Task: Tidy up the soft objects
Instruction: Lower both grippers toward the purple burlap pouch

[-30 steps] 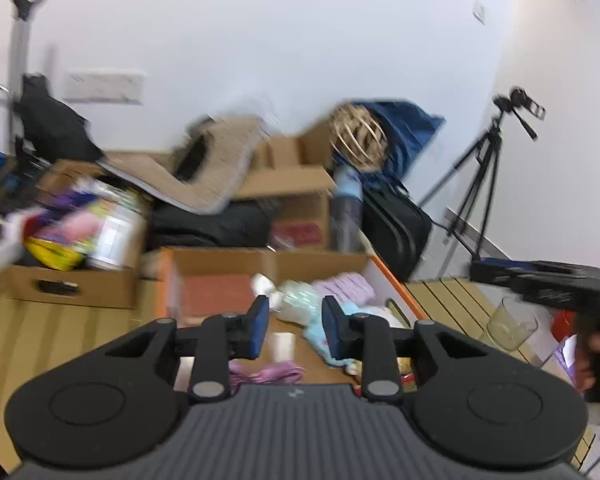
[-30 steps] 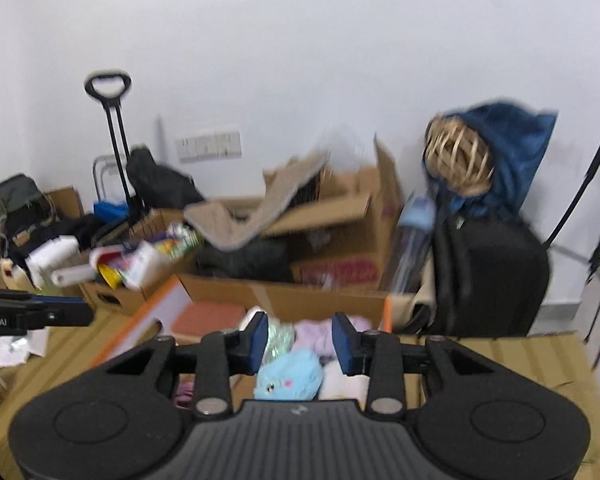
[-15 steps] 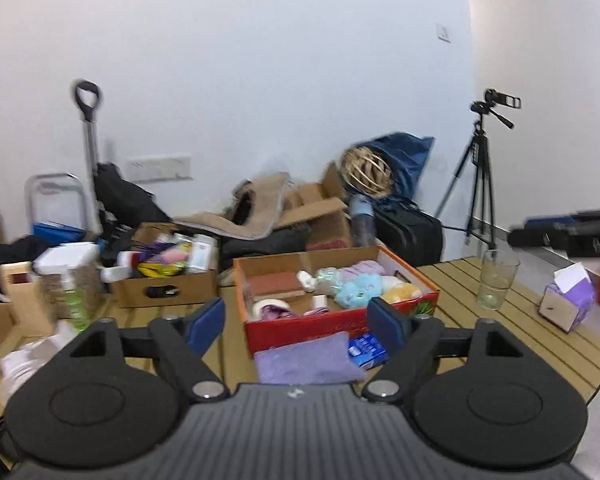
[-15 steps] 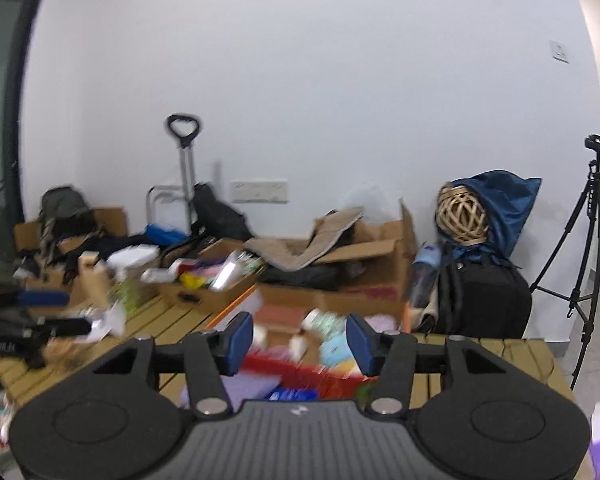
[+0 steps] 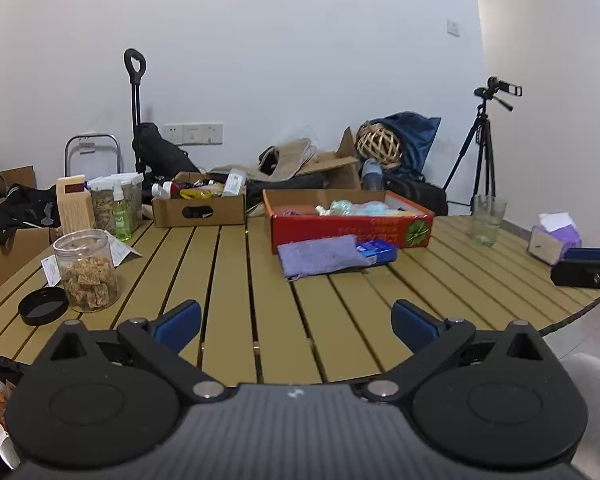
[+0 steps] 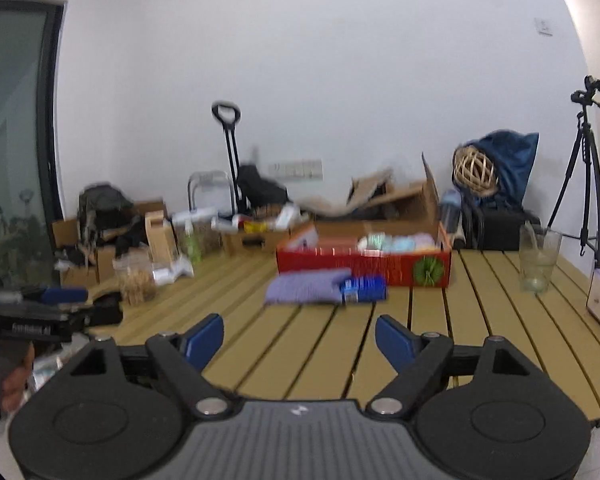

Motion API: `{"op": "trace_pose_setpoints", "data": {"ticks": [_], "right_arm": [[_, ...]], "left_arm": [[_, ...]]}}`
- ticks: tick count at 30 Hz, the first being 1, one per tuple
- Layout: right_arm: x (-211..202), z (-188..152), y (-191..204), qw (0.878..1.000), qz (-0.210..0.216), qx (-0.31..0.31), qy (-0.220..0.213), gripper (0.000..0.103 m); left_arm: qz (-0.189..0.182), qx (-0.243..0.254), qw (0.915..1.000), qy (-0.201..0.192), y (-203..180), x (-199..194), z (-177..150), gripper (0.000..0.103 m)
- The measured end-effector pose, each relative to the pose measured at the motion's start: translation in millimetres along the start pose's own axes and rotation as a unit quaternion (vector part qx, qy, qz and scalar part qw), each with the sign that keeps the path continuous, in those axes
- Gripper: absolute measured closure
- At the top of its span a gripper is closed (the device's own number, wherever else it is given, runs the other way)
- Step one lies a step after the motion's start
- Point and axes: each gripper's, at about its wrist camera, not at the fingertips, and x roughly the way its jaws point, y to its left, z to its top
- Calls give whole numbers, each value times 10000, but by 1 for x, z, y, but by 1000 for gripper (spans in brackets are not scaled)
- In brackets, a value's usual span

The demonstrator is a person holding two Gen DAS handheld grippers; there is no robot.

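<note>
Left tool [image 5: 296, 326]: jaws spread wide after just opening, nothing between them, above the near edge of the slatted worktop [image 5: 228, 280]. Right tool [image 6: 299, 340]: same, jaws spread and empty. Farther off, a purple cloth [image 5: 320, 256] lies flat, touching the near wall of the red box [image 5: 352, 230] holding soft toys [image 5: 364, 208].

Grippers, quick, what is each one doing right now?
Left tool: open, nothing between its fingers, jaws just been opening.
Right tool: open, empty too, jaws just been opening.
</note>
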Motion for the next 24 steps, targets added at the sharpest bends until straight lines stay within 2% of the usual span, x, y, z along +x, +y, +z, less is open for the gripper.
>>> {"op": "trace_pose_setpoints", "data": {"ticks": [3, 6, 10, 16, 20, 22, 24], "right_arm": [[12, -2, -3, 9998, -195, 24, 1, 21], [33, -5, -9, 9996, -206, 167, 110, 21], [79, -8, -20, 9982, -235, 287, 461, 22], [156, 2, -35, 9960, -208, 333, 796, 33], [216, 15, -41, 9957, -54, 118, 921, 46], [245, 20, -43, 9954, 10, 40, 958, 48], [278, 26, -43, 9944, 121, -18, 1050, 53]], "left_arm": [[-45, -251, 9996, 117, 6, 20, -3, 0], [-84, -334, 9987, 385, 8, 48, -12, 0], [58, -398, 9987, 308, 11, 86, -7, 0], [-20, -518, 9974, 491, 27, 185, 22, 1], [-293, -511, 9944, 882, 34, 257, 32, 8], [-463, -560, 9924, 988, 36, 282, 33, 11], [-647, -726, 9880, 1198, 41, 307, 34, 22]]}}
